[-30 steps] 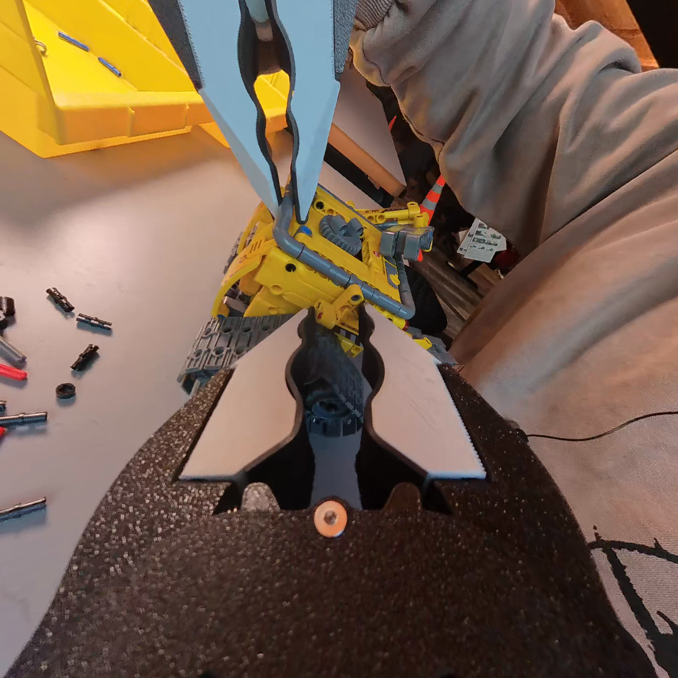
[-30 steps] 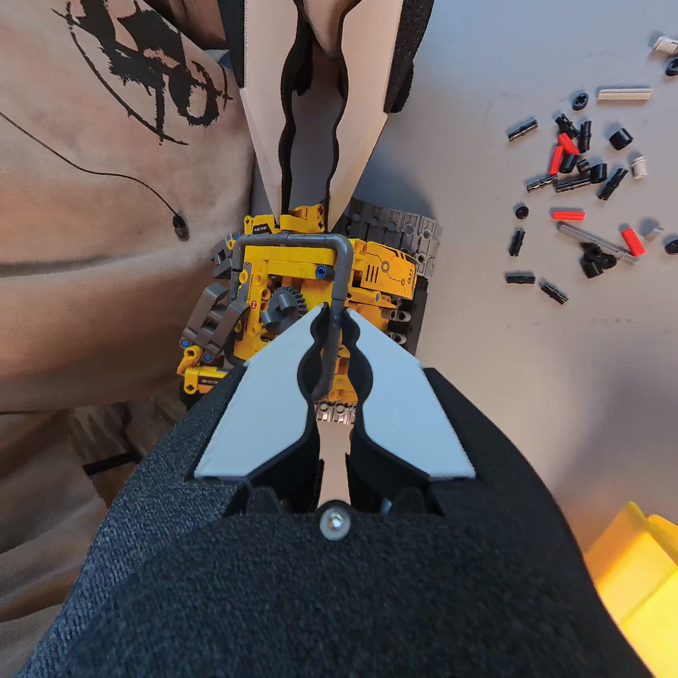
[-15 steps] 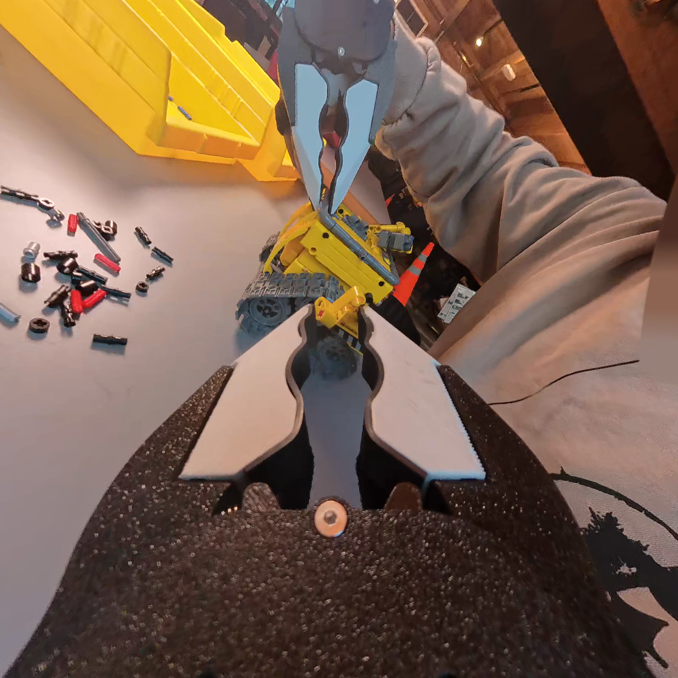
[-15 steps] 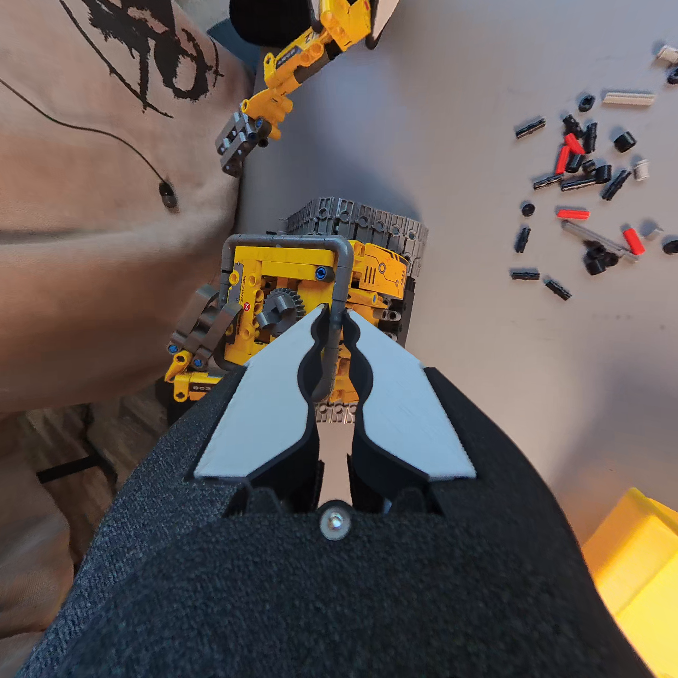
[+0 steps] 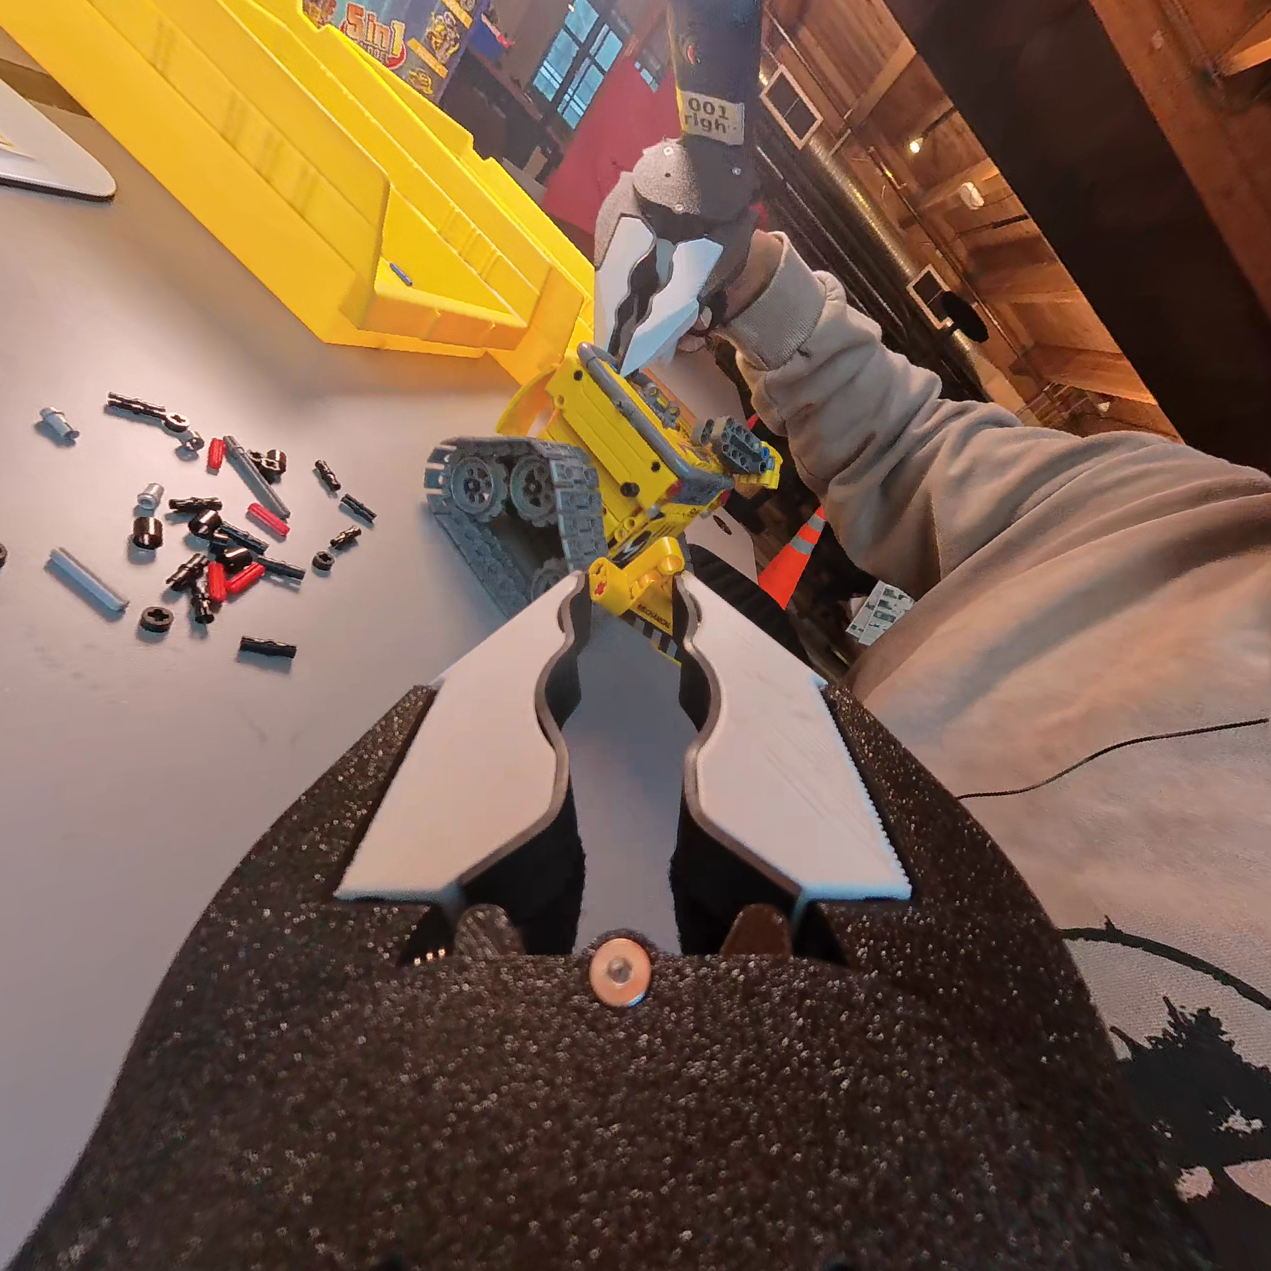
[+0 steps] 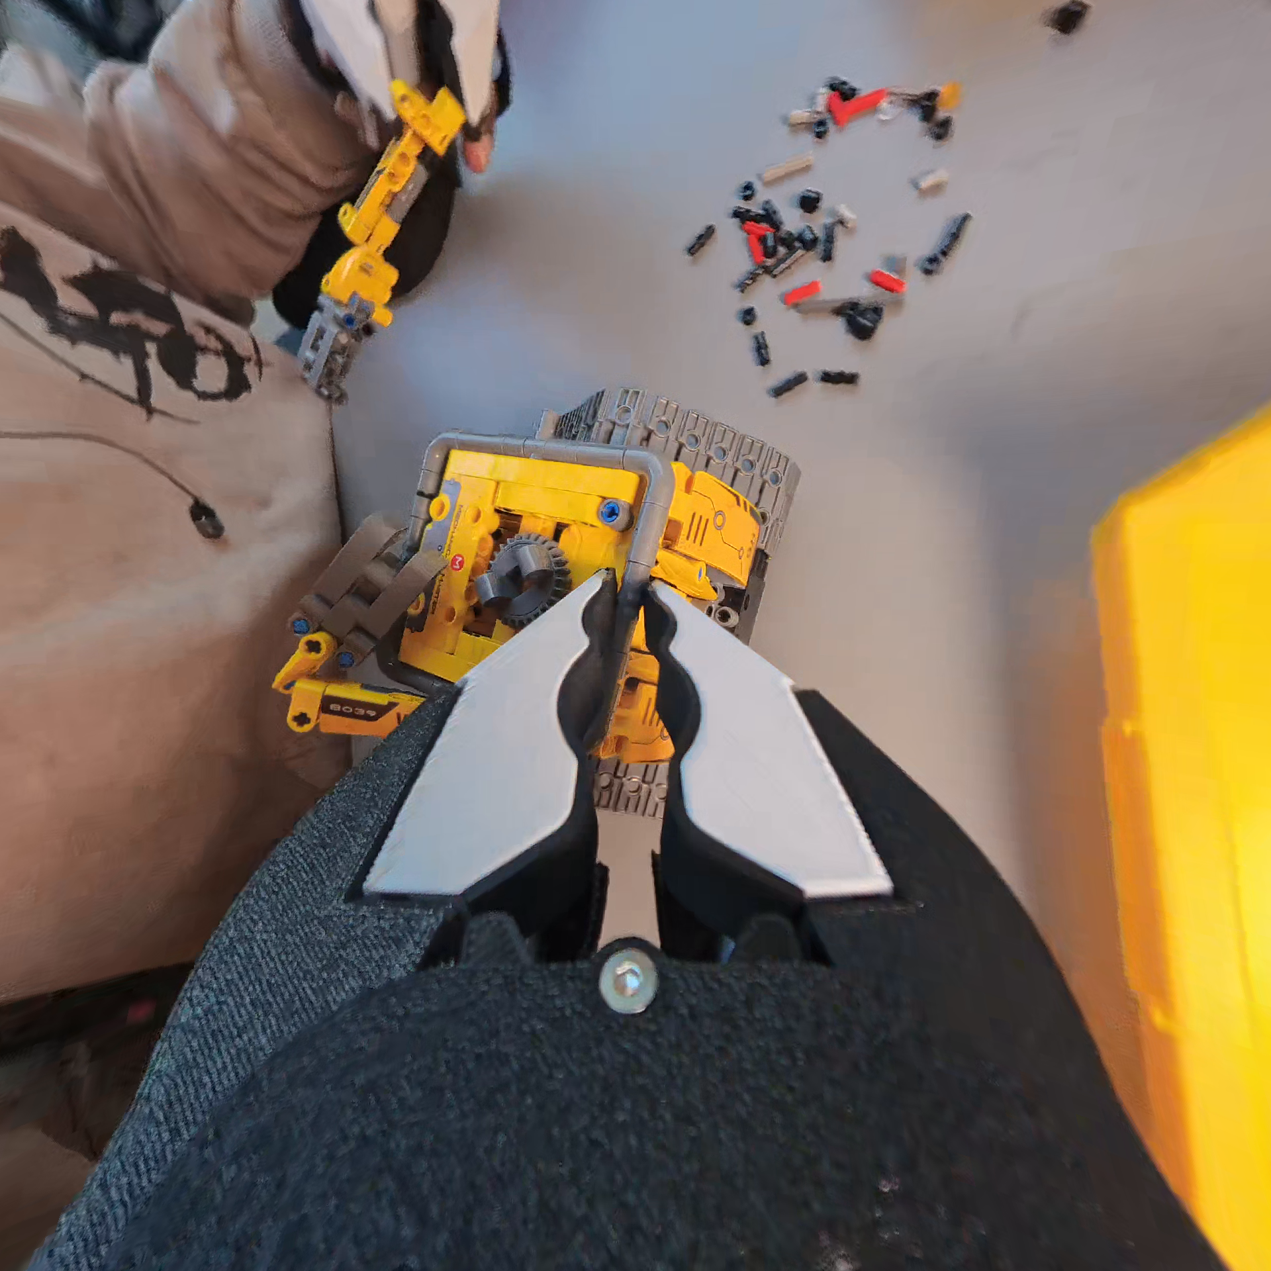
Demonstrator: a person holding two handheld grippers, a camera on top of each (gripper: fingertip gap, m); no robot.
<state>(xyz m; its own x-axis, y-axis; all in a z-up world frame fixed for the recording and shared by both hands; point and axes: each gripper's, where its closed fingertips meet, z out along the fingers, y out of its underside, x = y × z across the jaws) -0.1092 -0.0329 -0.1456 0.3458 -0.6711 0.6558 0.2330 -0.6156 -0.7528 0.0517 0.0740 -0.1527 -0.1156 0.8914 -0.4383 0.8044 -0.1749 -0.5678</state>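
Observation:
A yellow toy tracked vehicle [image 5: 605,447] with grey treads stands at the table edge and also shows in the right wrist view [image 6: 550,495]. My right gripper [image 6: 629,581] is shut on its grey roll bar [image 6: 650,523]; it also shows in the left wrist view [image 5: 619,361], gripping from above. My left gripper [image 5: 633,584] is shut on a yellow arm piece [image 5: 636,588] that is apart from the vehicle. In the right wrist view this arm piece [image 6: 375,220] hangs from the left gripper [image 6: 430,96], with a grey block at its far end.
Several small black, red and grey pins [image 5: 206,536] lie scattered on the grey table [image 5: 172,722], also in the right wrist view [image 6: 811,234]. Yellow bins [image 5: 309,172] stand at the back. A person's grey sleeve [image 5: 963,481] and sweatshirt border the table edge. An orange cone [image 5: 791,564] stands below. Across from one pair of fingers to the other is roughly 20 cm.
My left gripper has drawn back from the vehicle with the yellow arm piece, which has come away from the body. My right gripper has kept its hold on the grey bar.

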